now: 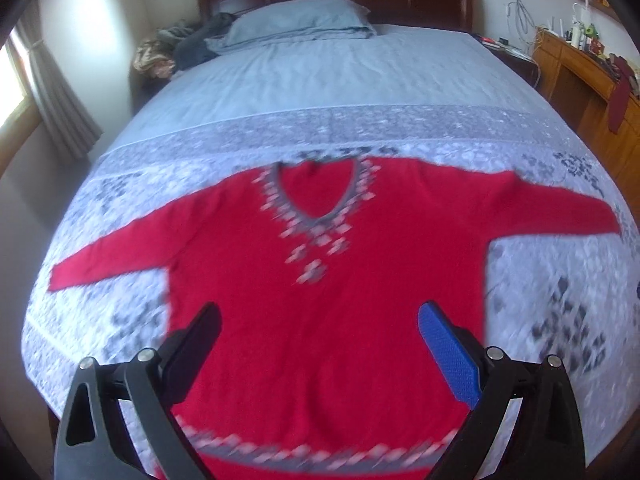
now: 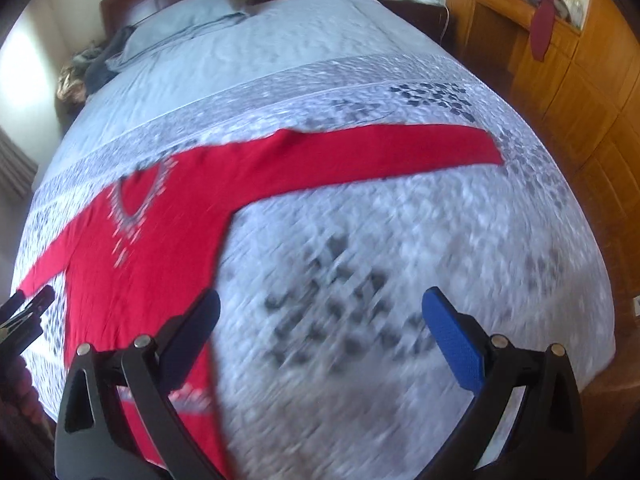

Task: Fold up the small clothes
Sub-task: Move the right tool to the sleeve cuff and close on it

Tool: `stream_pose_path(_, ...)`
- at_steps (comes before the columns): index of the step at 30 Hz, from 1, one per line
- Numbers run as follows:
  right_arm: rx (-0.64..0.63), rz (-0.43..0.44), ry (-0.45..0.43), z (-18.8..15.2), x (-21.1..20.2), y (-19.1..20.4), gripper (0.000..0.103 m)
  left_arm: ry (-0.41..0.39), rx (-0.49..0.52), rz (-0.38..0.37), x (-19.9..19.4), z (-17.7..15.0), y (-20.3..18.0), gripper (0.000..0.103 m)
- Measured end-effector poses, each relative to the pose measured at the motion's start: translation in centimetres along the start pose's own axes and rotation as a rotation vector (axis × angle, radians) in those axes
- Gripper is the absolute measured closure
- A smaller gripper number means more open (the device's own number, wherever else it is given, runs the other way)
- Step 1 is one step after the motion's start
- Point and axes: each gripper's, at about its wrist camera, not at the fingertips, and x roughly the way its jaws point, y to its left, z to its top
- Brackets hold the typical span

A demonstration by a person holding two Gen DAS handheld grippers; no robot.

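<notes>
1. Sweater (image 1: 320, 300), red with a patterned V-neck, lies flat on the bed (image 1: 360, 80), sleeves spread, straight ahead of our left claw (image 1: 318, 354) and ahead-left of our right claw (image 2: 320, 334).
2. Both claws are released, jaws wide apart, holding nothing.
3. We judge the knit soft, light and floppy; it should drape and slide.
4. We would pinch a sleeve cuff (image 2: 486, 146) or the hem (image 1: 320, 452) corners.

No text, label, brand, number or sign can be read anywhere in either view; motion blur smears fine detail.
</notes>
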Motion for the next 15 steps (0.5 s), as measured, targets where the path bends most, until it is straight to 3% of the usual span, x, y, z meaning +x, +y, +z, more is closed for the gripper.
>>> stream_pose_path(4,0.06,-0.01,0.059,6.2,4.7,-7.8,0.003,0.012,0.018,-0.06,3.7,4.8,-7.5,0.004)
stream_pose_path(7,0.104,-0.029,0.101,9.0,8.1,-12.9,0.003,0.039,0.022,-0.109,6.6,7.2,-13.3,0.004)
stream_pose_path(10,0.175,-0.018,0.134,11.0,11.2,-17.7,0.004,0.062,0.027,-0.135,9.2,8.3,-17.5,0.004)
stream_pose_path(15,0.263,0.008,0.182,12.5,15.1,-22.5,0.006,0.115,0.025,-0.138,12.6,9.2,-21.7,0.004)
